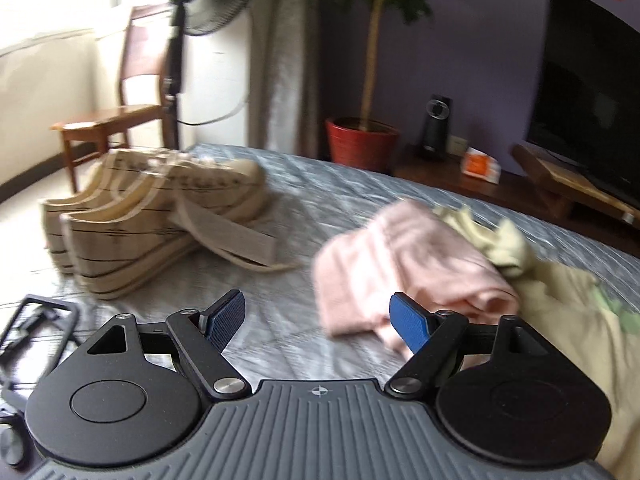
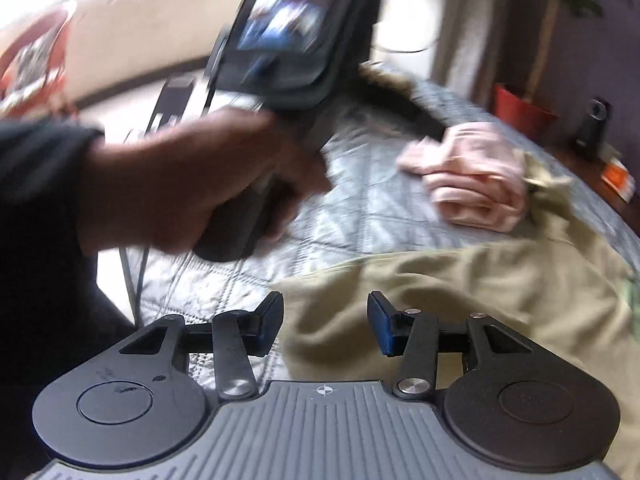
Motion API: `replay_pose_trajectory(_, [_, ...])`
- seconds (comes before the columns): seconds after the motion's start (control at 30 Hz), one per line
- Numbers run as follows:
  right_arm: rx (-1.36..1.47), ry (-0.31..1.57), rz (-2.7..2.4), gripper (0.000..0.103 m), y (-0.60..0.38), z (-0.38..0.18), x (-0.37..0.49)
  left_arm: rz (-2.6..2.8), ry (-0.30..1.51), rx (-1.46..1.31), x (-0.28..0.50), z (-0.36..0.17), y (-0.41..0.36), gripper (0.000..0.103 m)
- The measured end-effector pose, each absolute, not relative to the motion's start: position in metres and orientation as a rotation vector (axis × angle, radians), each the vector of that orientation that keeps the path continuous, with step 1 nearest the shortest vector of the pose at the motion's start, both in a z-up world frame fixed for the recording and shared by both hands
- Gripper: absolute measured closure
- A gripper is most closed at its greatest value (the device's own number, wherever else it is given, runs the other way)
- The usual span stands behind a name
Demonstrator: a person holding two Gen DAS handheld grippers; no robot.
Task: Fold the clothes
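Note:
A crumpled pink garment (image 1: pixel 400 264) lies on the grey quilted bed (image 1: pixel 280 184), and a pale yellow-green garment (image 1: pixel 568 320) spreads to its right. My left gripper (image 1: pixel 316 304) stands open above bare quilt, its right finger (image 1: pixel 412 328) just in front of the pink garment's near edge. A folded beige striped stack (image 1: pixel 140 216) sits at the far left. In the right wrist view my right gripper (image 2: pixel 325 304) is open over the near edge of the yellow-green garment (image 2: pixel 480 292), nothing pinched between its pads. The pink garment (image 2: pixel 472 184) lies beyond it.
A person's hand (image 2: pixel 192 176) holds the left gripper's handle at the left of the right wrist view. Past the bed stand a wooden chair (image 1: pixel 116 120), a fan (image 1: pixel 180 40), a red plant pot (image 1: pixel 360 144) and a TV (image 1: pixel 592 100). A black frame (image 1: pixel 36 332) lies by the bed's left edge.

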State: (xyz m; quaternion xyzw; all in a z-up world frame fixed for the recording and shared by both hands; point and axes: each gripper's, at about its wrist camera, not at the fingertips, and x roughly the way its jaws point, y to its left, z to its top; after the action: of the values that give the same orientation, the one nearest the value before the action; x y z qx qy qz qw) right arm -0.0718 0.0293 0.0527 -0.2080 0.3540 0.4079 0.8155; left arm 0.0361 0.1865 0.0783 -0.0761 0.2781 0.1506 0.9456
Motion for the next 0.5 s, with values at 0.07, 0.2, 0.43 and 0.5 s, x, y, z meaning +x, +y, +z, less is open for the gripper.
replay_pose_trajectory(0.07, [-0.481, 0.761, 0.887, 0.054, 0.043, 0.039, -0.072, 0.335, 0.555, -0.164, 0.035, 0.080, 0.194, 0.019])
replay_pose_trajectory(0.2, [-0.519, 0.757, 0.902, 0.053, 0.054, 0.025, -0.074, 0.373, 0.544, -0.179, 0.032, 0.082, 0.206, 0.019])
replay_pose_trajectory(0.43, [-0.552, 0.747, 0.859, 0.047, 0.068, 0.015, -0.050, 0.384, 0.562, -0.189, 0.029, 0.081, 0.218, 0.019])
replay_pose_trajectory(0.5, [-0.563, 0.752, 0.811, 0.070, 0.066, 0.016, -0.045, 0.383, 0.564, -0.193, 0.028, 0.080, 0.221, 0.019])
